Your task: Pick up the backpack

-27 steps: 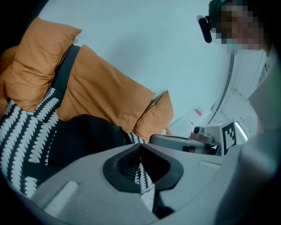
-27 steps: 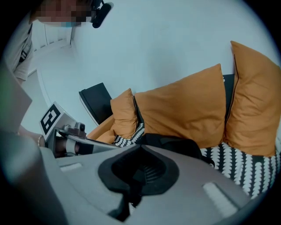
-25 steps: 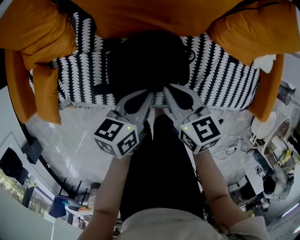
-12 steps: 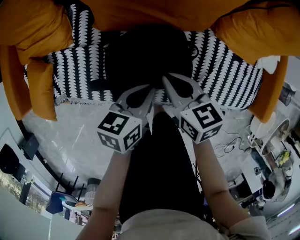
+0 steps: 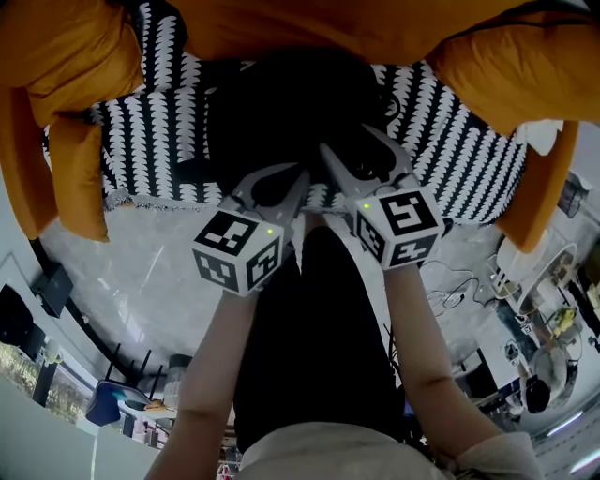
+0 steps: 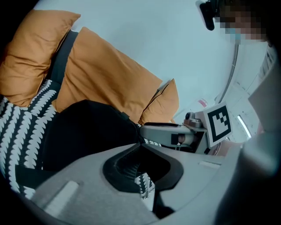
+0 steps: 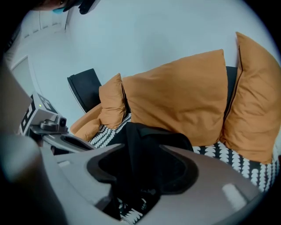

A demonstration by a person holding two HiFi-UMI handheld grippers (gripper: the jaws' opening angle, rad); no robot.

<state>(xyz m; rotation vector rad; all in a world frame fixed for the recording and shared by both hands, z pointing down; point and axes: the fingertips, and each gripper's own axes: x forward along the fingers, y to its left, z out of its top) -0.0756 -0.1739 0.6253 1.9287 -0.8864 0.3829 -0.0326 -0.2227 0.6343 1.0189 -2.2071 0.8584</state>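
**On the sofa seat: black backpack under both tongs, right one released**

At the middle of the seat, hard against the orange back cushion (image 5: 309,28), I see the backpack (image 5: 291,108). It is plain black, soft and slumped, and lies on a black-and-white patterned throw (image 5: 450,150).

My right gripper (image 5: 345,139) has just been opening its jaws. They stand apart, and in the right gripper view a dark upright fold of the backpack rises between them with the pads clear of it. My left gripper (image 5: 300,176) is clenched, tips together. Through the loop behind its tips I see only a scrap of the throw, and I can make out nothing pinched there.

From the head view the bag is so dark that I cannot pick out straps, zips or a handle. Its near edge is hidden behind both grippers and their marker cubes, and its far edge melts into the shadow under the back cushion. In the left gripper view the jaw bodies cut off its lower part.

The throw's hem along the seat front runs just beneath the grippers, with pale floor (image 5: 150,272) below it in the head view. Orange side cushions (image 5: 66,56) close in both ends of the seat. Bare throw lies to either side of the bag.
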